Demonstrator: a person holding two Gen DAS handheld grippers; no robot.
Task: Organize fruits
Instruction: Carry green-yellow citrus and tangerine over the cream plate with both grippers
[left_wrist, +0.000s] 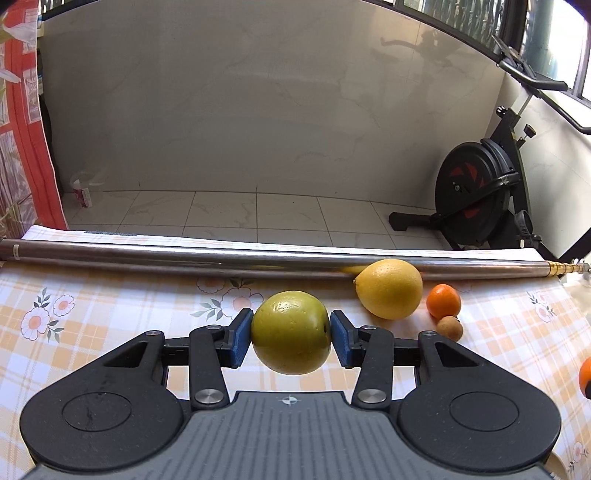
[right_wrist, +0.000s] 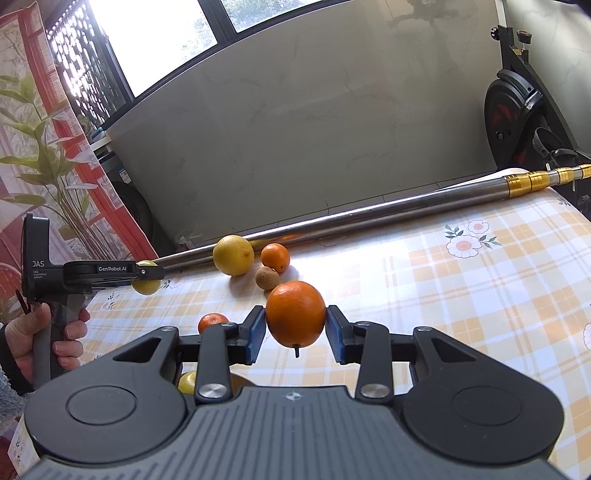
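Fruit: my left gripper (left_wrist: 291, 334) clamped on green fruit (left_wrist: 290, 332), both blue pads pressed to its sides, held above checked cloth (left_wrist: 110, 317); my right gripper (right_wrist: 295, 334) likewise closed on orange (right_wrist: 295, 313), lifted off cloth; lemon (left_wrist: 389, 288), tangerine (left_wrist: 443, 301), small brown fruit (left_wrist: 449, 328) lie by steel pole (left_wrist: 221, 256)

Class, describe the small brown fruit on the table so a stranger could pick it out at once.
Find the long metal pole across the checked tablecloth. Beside it lies a big yellow fruit, then a small orange one. The small brown fruit sits just before these: smallest, dull, rough-skinned.
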